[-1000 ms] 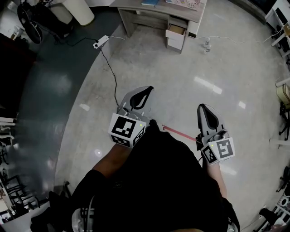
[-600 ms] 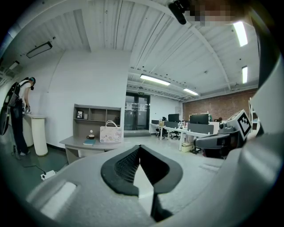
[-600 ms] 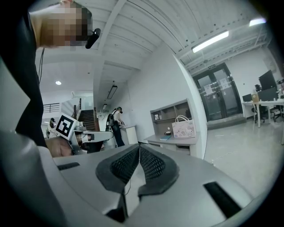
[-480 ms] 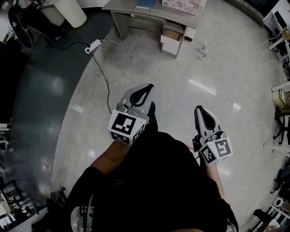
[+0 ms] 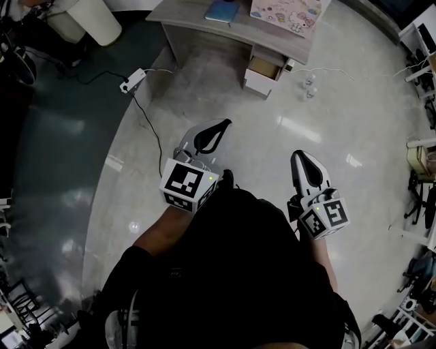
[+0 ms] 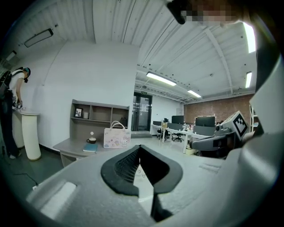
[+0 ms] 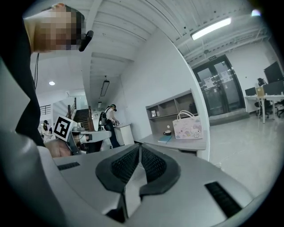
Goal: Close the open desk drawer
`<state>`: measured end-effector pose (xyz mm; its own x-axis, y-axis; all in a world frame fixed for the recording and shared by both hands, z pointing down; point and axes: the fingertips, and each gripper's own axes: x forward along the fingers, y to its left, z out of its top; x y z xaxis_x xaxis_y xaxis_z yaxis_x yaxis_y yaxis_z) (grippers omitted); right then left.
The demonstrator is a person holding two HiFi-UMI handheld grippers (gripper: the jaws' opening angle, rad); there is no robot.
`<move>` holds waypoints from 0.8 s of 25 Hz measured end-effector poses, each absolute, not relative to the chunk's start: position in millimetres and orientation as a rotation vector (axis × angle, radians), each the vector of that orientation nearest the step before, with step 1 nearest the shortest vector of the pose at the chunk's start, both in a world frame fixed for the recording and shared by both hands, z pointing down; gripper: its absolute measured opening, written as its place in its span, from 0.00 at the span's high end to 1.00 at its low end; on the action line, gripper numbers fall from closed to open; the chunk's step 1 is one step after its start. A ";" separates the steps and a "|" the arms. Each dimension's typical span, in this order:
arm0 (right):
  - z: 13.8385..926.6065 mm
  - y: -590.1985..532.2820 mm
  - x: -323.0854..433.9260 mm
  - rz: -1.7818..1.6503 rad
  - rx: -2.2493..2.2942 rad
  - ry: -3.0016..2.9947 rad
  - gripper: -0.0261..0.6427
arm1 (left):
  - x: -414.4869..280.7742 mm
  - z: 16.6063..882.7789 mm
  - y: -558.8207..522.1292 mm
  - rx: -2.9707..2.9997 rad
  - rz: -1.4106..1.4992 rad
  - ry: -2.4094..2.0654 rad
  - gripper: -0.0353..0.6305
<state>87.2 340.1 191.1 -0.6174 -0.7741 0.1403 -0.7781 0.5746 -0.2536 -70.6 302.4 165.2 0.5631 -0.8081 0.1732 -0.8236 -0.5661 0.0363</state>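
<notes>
The room was a big open office with a pale, glossy stone floor (image 5: 340, 102) that caught the ceiling lights in bright patches; along the left it gave way to a darker grey strip (image 5: 48, 157). At the far side stood a grey desk (image 5: 197, 31), and from its right-hand end the drawer (image 5: 262, 71) hung pulled out over the floor, its pale inside showing. On the desk top lay a blue book (image 5: 221, 12) beside a pink cartoon-print bag (image 5: 286, 13), with a cup (image 6: 92, 140) near them and an open shelf unit (image 6: 100, 116) behind. A white power strip (image 5: 131, 80) sat on the floor left of the desk, its black cable (image 5: 146, 129) running back towards the person. A white cylindrical stand (image 5: 82, 20) stood further left.

The left gripper (image 5: 227, 122) and the right gripper (image 5: 298, 155) were both held out low in front of the body, well apart from the drawer. Each had its jaws closed tip to tip, with nothing caught between them
</notes>
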 end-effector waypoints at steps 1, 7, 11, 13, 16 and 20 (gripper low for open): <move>191.3 325.9 81.1 0.469 1.363 -2.777 0.94 | -76.0 165.7 287.9 2.673 0.212 -1.401 0.94; 202.4 251.3 66.0 0.527 1.355 -2.740 0.94 | -88.8 175.6 210.5 2.657 0.252 -1.365 0.94; 216.6 205.2 64.9 0.565 1.336 -2.729 0.94 | -81.2 189.1 165.8 2.639 0.283 -1.335 0.94; 224.6 178.2 68.1 0.583 1.325 -2.729 0.94 | -73.5 197.5 140.7 2.631 0.307 -1.324 0.94; 237.1 131.0 78.5 0.603 1.312 -2.742 0.94 | -61.1 216.3 94.5 2.599 0.340 -1.320 0.94; 256.2 60.1 98.7 0.607 1.296 -2.738 0.94 | -41.1 237.0 30.4 2.552 0.372 -1.309 0.94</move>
